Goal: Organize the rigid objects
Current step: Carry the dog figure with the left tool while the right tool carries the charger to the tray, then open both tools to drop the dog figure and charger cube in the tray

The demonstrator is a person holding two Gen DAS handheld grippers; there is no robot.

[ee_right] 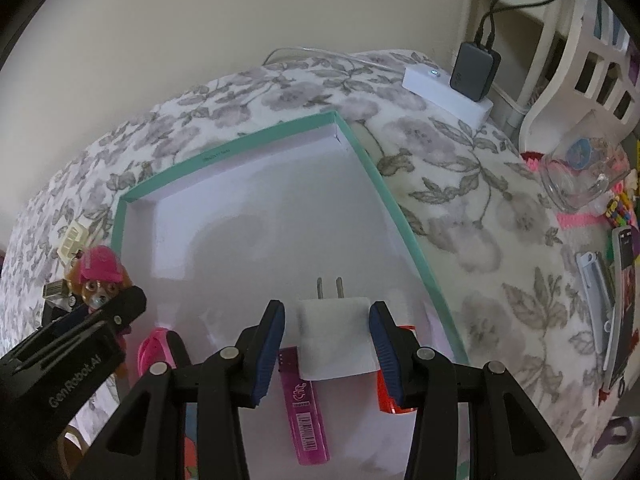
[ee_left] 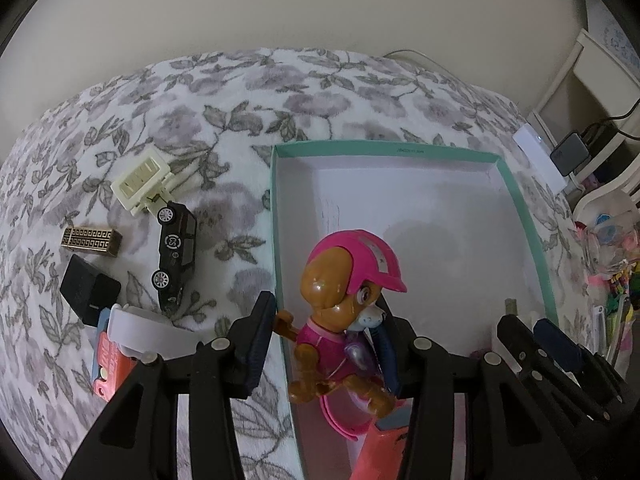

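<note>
Over a teal-rimmed cardboard box point(ee_right: 384, 184) on the fuzzy floral bed point(ee_left: 200, 120), left gripper point(ee_left: 326, 332) jaws bracketing a glossy plastic pup figure point(ee_left: 340, 308), right gripper point(ee_right: 328, 340) jaws flanking a boxy white charger point(ee_right: 336, 336) (grip on either: cannot tell), both angled steeply down.

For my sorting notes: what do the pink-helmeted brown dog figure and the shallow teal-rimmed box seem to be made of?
The pink-helmeted brown dog figure looks like hard moulded plastic: its head is glossy, with bright highlights. The shallow teal-rimmed box is probably matte cardboard: thin straight walls, and a folded corner seam visible in the right wrist view.

box point(ee_right: 384, 188) far half: free | near end: lighter point(ee_right: 304, 412), probably crowded
</note>
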